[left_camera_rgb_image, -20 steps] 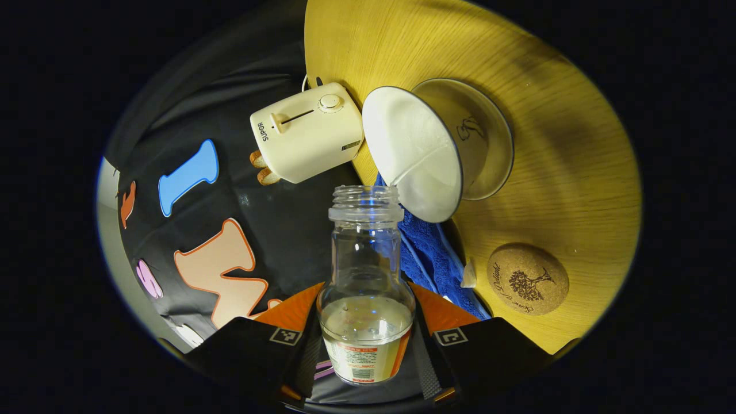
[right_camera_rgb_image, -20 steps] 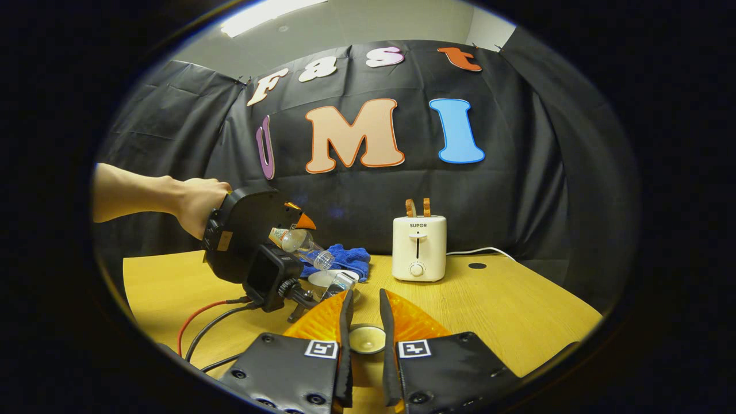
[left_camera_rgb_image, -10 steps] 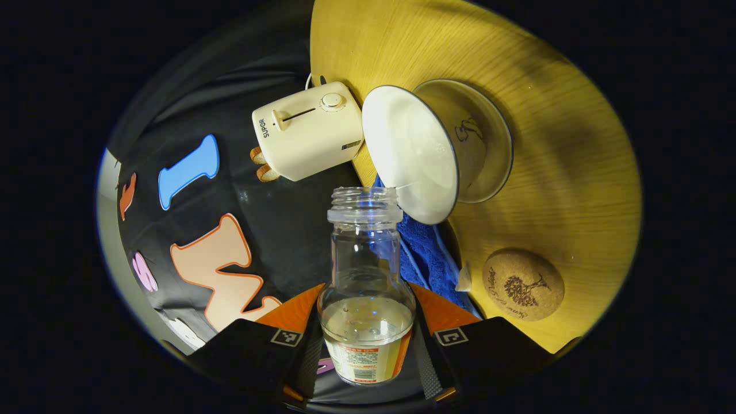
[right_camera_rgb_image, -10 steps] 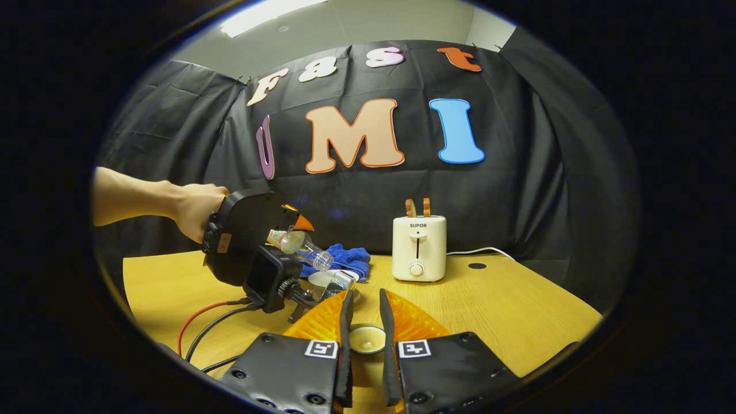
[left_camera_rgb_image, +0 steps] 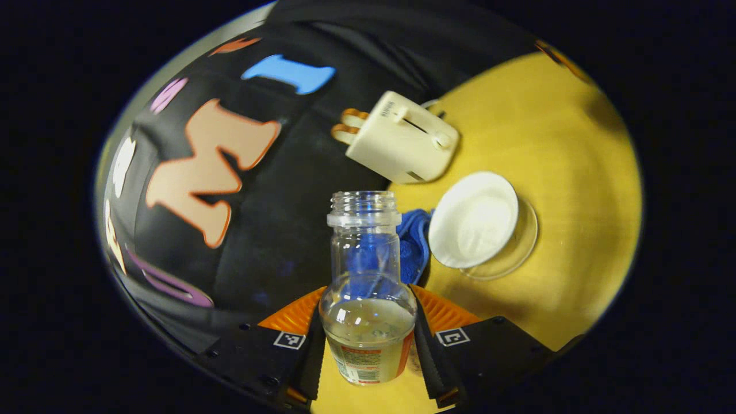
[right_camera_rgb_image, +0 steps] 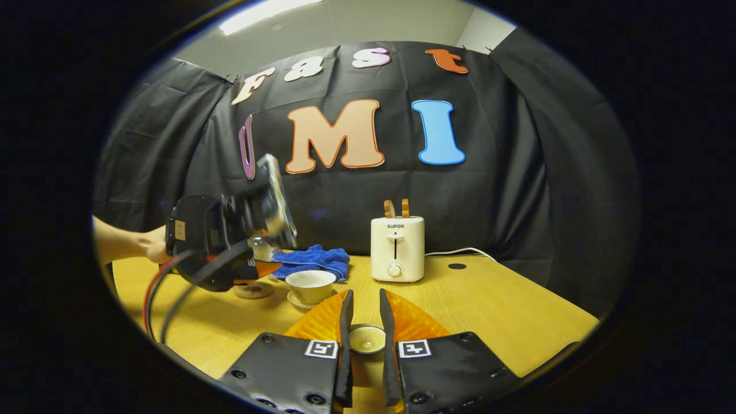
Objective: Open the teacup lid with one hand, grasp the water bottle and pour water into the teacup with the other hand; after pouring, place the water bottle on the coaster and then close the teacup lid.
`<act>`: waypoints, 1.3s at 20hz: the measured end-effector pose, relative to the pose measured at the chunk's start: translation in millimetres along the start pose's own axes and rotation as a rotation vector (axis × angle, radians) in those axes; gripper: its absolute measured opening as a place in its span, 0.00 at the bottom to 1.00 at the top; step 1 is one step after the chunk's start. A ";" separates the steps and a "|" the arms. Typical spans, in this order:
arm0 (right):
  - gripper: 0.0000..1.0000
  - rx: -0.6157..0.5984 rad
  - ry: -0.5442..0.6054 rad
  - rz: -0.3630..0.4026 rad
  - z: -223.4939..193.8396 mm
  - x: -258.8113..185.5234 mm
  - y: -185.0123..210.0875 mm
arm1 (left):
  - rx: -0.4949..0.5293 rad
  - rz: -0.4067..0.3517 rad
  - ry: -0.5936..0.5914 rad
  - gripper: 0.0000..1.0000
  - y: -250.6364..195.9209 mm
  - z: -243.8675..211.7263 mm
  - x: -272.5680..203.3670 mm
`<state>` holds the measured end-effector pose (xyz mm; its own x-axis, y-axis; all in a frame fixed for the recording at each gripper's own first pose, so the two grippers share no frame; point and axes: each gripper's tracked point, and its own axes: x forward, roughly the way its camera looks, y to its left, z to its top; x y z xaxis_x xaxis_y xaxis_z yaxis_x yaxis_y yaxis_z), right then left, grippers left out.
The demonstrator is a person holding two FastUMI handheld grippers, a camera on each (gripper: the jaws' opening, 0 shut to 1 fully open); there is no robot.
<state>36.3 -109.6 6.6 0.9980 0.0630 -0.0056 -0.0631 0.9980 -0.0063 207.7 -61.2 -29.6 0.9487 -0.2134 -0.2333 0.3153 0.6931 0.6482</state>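
Note:
In the left gripper view my left gripper (left_camera_rgb_image: 366,336) is shut on the clear water bottle (left_camera_rgb_image: 364,270), capless and holding a little water. The white teacup (left_camera_rgb_image: 472,219) stands uncovered on its glass saucer (left_camera_rgb_image: 524,244), ahead and to the right of the bottle's mouth. In the right gripper view my right gripper (right_camera_rgb_image: 365,322) is shut on the small round teacup lid (right_camera_rgb_image: 367,338), low over the table. Farther off there, a hand (right_camera_rgb_image: 146,245) holds the blurred left gripper (right_camera_rgb_image: 253,253) left of the teacup (right_camera_rgb_image: 311,284). The cork coaster (right_camera_rgb_image: 253,290) lies under it.
A cream toaster (right_camera_rgb_image: 397,248) with toast in it stands at the back of the yellow wooden table (right_camera_rgb_image: 494,310), its cord trailing right. A blue cloth (right_camera_rgb_image: 313,257) lies behind the teacup. Cables (right_camera_rgb_image: 167,293) hang from the left gripper.
The left gripper has swung the bottle back from its pouring tilt and pulled it left, away from the teacup. The teacup now stands in plain sight. The right gripper still holds the lid.

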 end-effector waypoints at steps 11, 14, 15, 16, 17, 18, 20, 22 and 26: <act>0.24 -0.002 -0.001 -0.009 -0.6 -1.3 -2.5 | -0.683 0.158 -0.224 0.66 5.5 3.7 15.2; 0.24 -0.002 -0.001 -0.009 -0.2 -1.7 -2.5 | -0.703 0.136 -0.227 0.66 3.5 1.4 16.6; 0.24 -0.002 -0.001 -0.008 -0.6 -1.8 -2.6 | -0.709 0.133 -0.232 0.66 3.9 1.5 17.2; 0.24 -0.002 -0.001 -0.005 -1.0 -1.7 -1.7 | -0.713 0.139 -0.232 0.66 3.9 1.7 16.9; 0.24 -0.001 -0.001 -0.005 -0.8 -1.4 -1.5 | -0.717 0.140 -0.237 0.66 4.0 2.8 17.4; 0.24 -0.001 -0.001 -0.005 -0.2 -1.3 -1.6 | -0.718 0.141 -0.233 0.65 2.2 3.0 16.9; 0.23 -0.001 -0.001 -0.004 -0.6 -1.4 -1.8 | -0.717 0.140 -0.214 0.66 1.9 0.8 16.0; 0.24 -0.001 -0.001 -0.004 -0.4 -1.3 -1.8 | -0.726 0.144 -0.209 0.67 3.2 1.0 16.0; 0.24 -0.002 -0.001 -0.004 -0.5 -1.1 -2.0 | -0.744 0.160 -0.211 0.68 1.9 -0.8 17.6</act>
<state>35.4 -111.7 6.1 0.9983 0.0589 -0.0050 -0.0589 0.9982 -0.0080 224.9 -63.1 -33.0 0.9890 -0.1471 0.0124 0.1472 0.9890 -0.0107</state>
